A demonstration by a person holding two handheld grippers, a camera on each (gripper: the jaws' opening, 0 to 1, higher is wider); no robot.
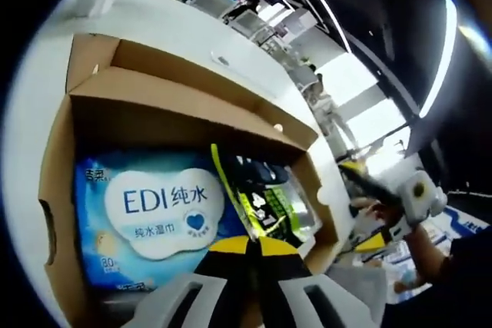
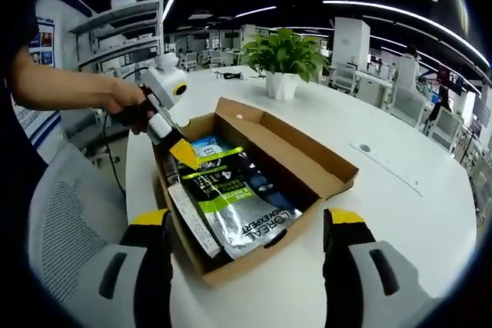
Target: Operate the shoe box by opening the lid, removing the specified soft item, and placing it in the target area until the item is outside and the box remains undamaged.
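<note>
Lid's open: left tongs (image 2: 184, 153) clenched on black-green pouch (image 2: 234, 203) inside shoe box (image 2: 307, 151), lift slow clear of walls; right tongs (image 2: 250, 255) released, steady box on tabletop (image 2: 400, 213).

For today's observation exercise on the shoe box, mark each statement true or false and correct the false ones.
1. The shoe box lid is open. True.
2. A blue wet-wipes pack lies inside the box. True.
3. The right hand-held gripper is shut on the silver pouch. False: its jaws stand wide apart, holding nothing.
4. The potted plant sits inside the box. False: it stands on the white table behind the box.
5. The left hand-held gripper reaches into the box. True.
</note>
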